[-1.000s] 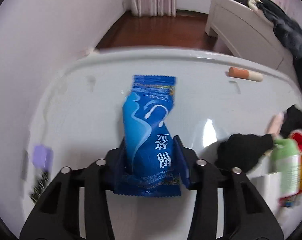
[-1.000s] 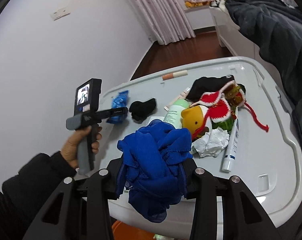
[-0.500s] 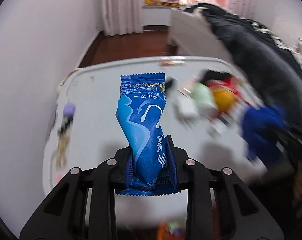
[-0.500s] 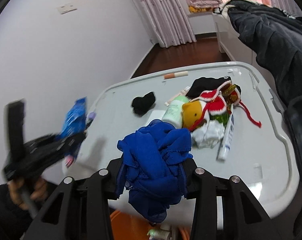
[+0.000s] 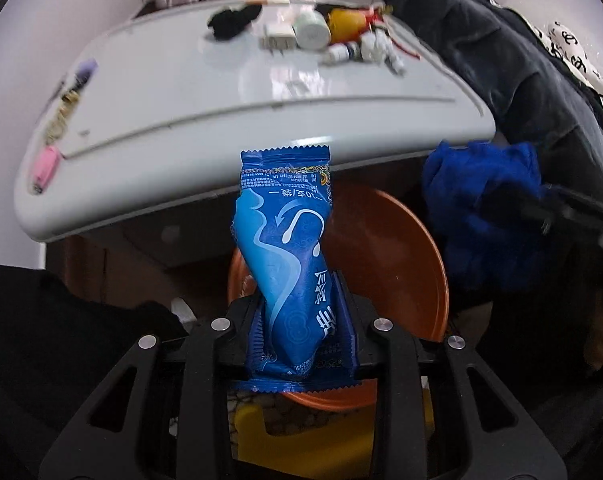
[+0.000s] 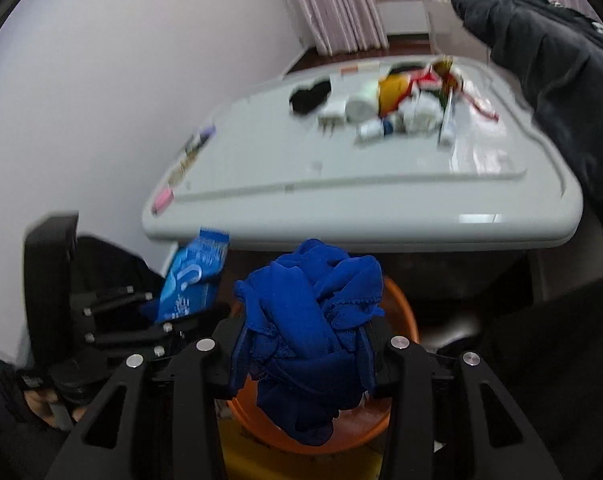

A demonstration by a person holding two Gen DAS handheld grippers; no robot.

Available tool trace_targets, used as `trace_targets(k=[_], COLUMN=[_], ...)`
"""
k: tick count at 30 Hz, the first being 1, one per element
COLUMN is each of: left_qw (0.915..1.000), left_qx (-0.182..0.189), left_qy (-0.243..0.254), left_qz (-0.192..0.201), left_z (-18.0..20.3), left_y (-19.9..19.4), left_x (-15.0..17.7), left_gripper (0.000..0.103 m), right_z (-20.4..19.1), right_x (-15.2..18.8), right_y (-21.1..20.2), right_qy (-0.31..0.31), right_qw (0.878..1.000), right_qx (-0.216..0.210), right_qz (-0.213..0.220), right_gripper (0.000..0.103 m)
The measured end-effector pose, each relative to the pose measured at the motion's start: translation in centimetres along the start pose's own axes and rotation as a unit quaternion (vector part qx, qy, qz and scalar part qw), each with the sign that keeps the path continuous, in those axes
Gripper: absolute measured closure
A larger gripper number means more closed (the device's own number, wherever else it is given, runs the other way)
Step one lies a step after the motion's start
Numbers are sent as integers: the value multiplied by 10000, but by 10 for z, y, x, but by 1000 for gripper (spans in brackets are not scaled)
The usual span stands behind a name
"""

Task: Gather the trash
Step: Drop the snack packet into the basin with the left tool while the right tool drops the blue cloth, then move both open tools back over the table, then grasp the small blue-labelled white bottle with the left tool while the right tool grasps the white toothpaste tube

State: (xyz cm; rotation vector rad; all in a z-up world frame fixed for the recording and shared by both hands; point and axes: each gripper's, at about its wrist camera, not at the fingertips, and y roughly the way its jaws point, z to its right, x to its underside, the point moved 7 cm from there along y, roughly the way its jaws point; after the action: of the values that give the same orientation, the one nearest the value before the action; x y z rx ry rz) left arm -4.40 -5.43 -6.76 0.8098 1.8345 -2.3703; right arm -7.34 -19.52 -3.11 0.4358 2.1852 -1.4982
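My left gripper (image 5: pixel 297 308) pinches the lower end of a blue snack wrapper (image 5: pixel 285 240), which stands upright over an orange bin (image 5: pixel 385 264) below the table edge. Its jaws are opening slightly, but the pads still press the wrapper. My right gripper (image 6: pixel 301 332) is shut on a bunched blue cloth (image 6: pixel 309 320), also above the orange bin (image 6: pixel 397 304). In the right wrist view the left gripper (image 6: pixel 157 312) and the wrapper (image 6: pixel 193 280) sit at the left. The cloth (image 5: pixel 481 196) appears at the right of the left wrist view.
The white table (image 5: pixel 181 92) behind the bin holds a black sock (image 5: pixel 233 20), a white bottle (image 5: pixel 311 32), a yellow toy (image 5: pixel 345 20) and small clutter. A dark coat (image 5: pixel 501 52) hangs at the right. A yellow object (image 5: pixel 321 440) lies under the bin.
Both grippers have drawn back off the table and now hang over the orange bin below its front edge, each still carrying its item. The table has receded to the top of both views.
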Motion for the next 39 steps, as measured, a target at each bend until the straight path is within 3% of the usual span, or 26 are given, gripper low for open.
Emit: trace_targets(k=[1,3,5,6,10,14,18,21,24,25,28,30,32,35,39], left_qw=[10000,9999,9995,9993,9985,9990,9994,9988,9981,9978,9974,9975,9980,9982,9968], left_qx=[30,-26,-115,-140,-58,-36,-196,-245,-252,-246,-170,-190,-251,-284,-114], left_qy=[-13,-40,-129,-179,-367,-419,-281,-348,-416,-444,-495,-456,-320,-141,330], left_qz=[-76,-162,-253,-301,-396,-173,72,255,386,436,495,496,483,507,715], left_z=[2,0,-5,-8,-14,-21,-22,-25,-26,-26,-26,-25,-23,-16,6], left_y=[2,6,12,14,21,9,2,3,4,7,13,17,20,22,30], left_x=[2,6,5,5,8,-2,-27,-54,-72,-79,-89,-90,-91,-101,-135], left_gripper=[71,56,25,24,23,23,23,23,23,23,23,23,23,23,23], right_z=[0,3,10,12,25,35,57,88,122,132,150,154,157,152,158], right_x=[3,6,7,7,4,-19,-68,-114,-151,-163,-184,-189,-186,-183,-167], right_y=[3,6,8,9,8,-1,0,16,41,53,86,108,123,117,92], right_qy=[-2,81,193,255,543,520,458,595,811,857,802,718,543,189,681], right_qw=[10000,9999,9997,9995,9985,9986,9980,9948,9897,9878,9839,9807,9762,9680,9800], right_qx=[22,63,91,73,-2,41,298,723,1163,1296,1556,1699,1932,2355,1722], right_qz=[-47,-92,-132,-145,-111,94,323,402,200,66,-366,-651,-826,-852,-732], right_gripper=[60,51,34,34,34,34,41,48,54,60,61,63,82,86,86])
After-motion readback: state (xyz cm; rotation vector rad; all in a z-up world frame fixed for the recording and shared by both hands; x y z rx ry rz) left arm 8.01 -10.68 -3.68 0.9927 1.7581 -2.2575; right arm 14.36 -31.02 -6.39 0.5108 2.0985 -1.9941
